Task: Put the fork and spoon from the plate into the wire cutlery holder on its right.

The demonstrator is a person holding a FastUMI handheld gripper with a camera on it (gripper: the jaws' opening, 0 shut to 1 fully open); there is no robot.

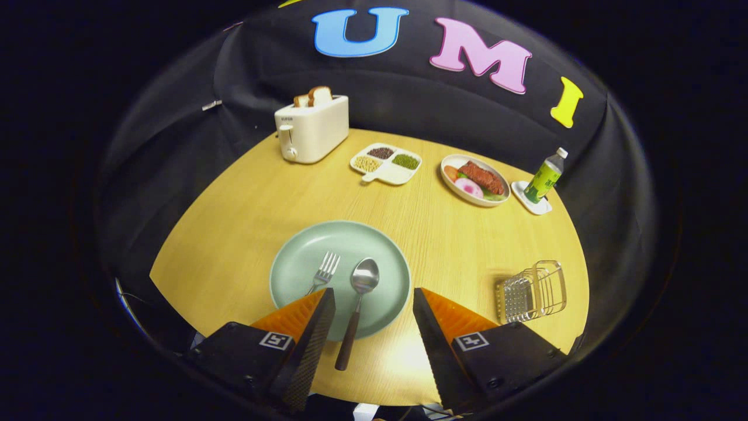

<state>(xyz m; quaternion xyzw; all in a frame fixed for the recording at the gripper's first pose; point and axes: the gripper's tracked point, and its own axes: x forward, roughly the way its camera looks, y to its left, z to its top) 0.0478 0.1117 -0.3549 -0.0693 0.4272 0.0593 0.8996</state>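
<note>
Wooden table (pixel 245 216), tool (pixel 374 301) agape over spoon (pixel 359 298)

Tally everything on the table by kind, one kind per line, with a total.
Cutlery: 2, fork and spoon, between the open tool fingers
Dishes: 4
Toaster: 1
Bottle: 1
Wire cutlery holder: 1
Total: 9

Gripper (pixel 374 301) held above near table (pixel 234 234) edge, fingers set wide apart, nothing touched. Spoon (pixel 357 304) laid between fingers, bowl ahead on plate (pixel 304 257), handle over rim. Fork (pixel 324 272) beside spoon, left. Wire cutlery holder (pixel 530 291) right of plate. Far beyond: toaster (pixel 311 127), divided dish (pixel 386 163), food plate (pixel 474 180), bottle (pixel 545 175) on coaster (pixel 530 199).
</note>
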